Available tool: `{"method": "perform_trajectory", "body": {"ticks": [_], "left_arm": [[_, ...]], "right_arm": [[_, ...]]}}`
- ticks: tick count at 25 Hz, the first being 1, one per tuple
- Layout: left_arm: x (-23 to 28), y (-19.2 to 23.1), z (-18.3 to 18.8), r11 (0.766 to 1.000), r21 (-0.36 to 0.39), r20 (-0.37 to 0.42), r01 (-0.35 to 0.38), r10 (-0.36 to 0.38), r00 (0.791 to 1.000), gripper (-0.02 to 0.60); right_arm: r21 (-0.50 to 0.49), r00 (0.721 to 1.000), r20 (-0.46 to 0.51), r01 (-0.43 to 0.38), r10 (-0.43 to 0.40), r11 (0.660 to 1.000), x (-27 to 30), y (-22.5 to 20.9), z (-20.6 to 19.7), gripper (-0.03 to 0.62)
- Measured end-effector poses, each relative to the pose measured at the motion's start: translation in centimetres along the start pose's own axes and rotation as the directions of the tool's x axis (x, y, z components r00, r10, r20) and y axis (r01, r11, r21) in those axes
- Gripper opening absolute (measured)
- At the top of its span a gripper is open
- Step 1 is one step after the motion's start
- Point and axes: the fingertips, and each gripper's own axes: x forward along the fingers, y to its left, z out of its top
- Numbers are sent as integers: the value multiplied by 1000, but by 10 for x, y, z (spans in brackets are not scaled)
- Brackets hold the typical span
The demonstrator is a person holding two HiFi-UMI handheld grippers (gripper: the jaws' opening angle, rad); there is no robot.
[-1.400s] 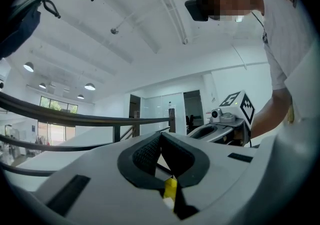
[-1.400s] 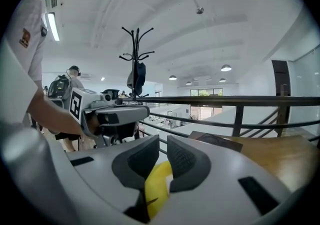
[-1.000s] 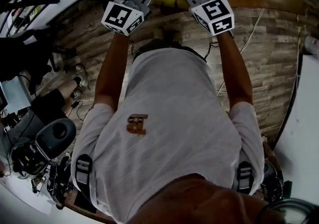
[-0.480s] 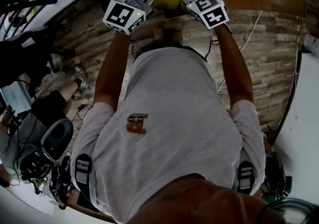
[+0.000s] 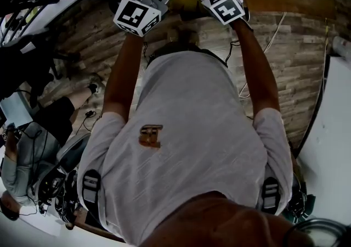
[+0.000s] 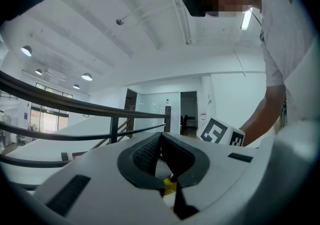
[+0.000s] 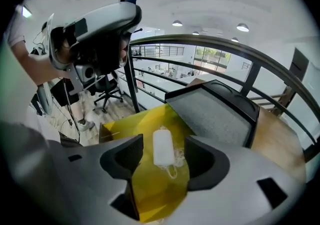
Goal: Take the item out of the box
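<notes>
One white item [image 7: 163, 147] is seen lying on one yellow box [image 7: 150, 189], ungripped between the opening jaws of the right gripper [image 7: 164, 145]; the left gripper [image 6: 161, 139] is pointed upward, closed.

No text, label, brand or number can be read in any view.

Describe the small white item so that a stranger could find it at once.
Find the black case with grey lining; a yellow surface lies beside it. On that yellow rests the white item, a small oblong block trailing a thin cord, the only white thing there.
</notes>
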Motion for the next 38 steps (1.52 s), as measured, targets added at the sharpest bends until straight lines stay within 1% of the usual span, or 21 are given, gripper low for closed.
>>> {"method": "perform_trajectory", "body": {"ticks": [5,11,17,21,23,26,28,30,32,34,36,38], "left_arm": [[3,11,-8,1000,-10,-13,-15,15,1000,20],[3,21,-15,1000,-11,-21,-26,26,999,20],[3,29,-15,999,-17,-26,-31,30,999,20],[2,32,-17,999,-21,-30,-30,30,999,20],[2,31,-19,999,-22,-32,-27,27,999,20],[0,29,-18,999,-20,-35,-26,25,999,20],[-2,29,-17,999,-20,-35,-28,27,999,20],[-4,30,-18,999,-20,-35,-30,29,999,20],[-6,31,-20,999,-20,-36,-32,32,999,20],[-7,32,-21,999,-21,-38,-35,34,999,20],[-8,33,-21,999,-23,-40,-38,37,999,20],[-9,34,-21,999,-26,-41,-39,38,998,20]], "right_arm": [[10,996,-78,-37,38,999,18,-7,-10,245],[14,982,-168,-82,83,997,39,-7,-24,249],[33,968,-233,-84,90,996,48,-10,-33,252],[32,965,-241,-101,106,994,53,-8,-33,252],[51,956,-260,-126,135,991,55,-2,-37,252],[48,949,-284,-131,139,990,54,-3,-39,252],[64,940,-300,-153,166,986,55,2,-41,250],[34,939,-315,-137,141,990,59,-3,-41,250],[26,925,-353,-139,139,990,59,-1,-46,250],[50,911,-375,-166,173,985,59,5,-49,250],[83,907,-356,-210,225,974,61,15,-45,250],[86,906,-350,-224,240,971,61,18,-42,250]]}}
